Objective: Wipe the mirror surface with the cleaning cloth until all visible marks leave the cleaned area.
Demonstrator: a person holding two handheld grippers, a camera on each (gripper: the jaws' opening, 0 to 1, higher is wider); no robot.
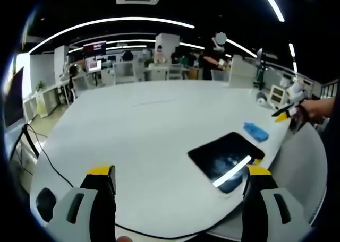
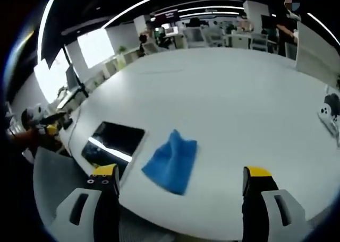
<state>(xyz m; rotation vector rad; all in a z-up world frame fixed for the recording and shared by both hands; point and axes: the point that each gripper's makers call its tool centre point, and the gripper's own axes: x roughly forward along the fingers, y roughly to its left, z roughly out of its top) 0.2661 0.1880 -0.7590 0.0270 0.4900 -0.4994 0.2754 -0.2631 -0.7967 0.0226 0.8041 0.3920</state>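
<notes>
Cloth (image 2: 171, 161) beside mirror (image 2: 113, 143) — mirror's near corner hidden behind jaw.

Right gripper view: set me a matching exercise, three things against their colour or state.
Things:
1. cleaning cloth
2. mirror
3. right gripper

Descriptions:
A. dark, flat on the table, reflecting a strip of light
B. open, jaws wide apart with yellow tips, holding nothing
C. blue, crumpled on the white table beside the mirror

Pairs: 1-C, 2-A, 3-B
</notes>
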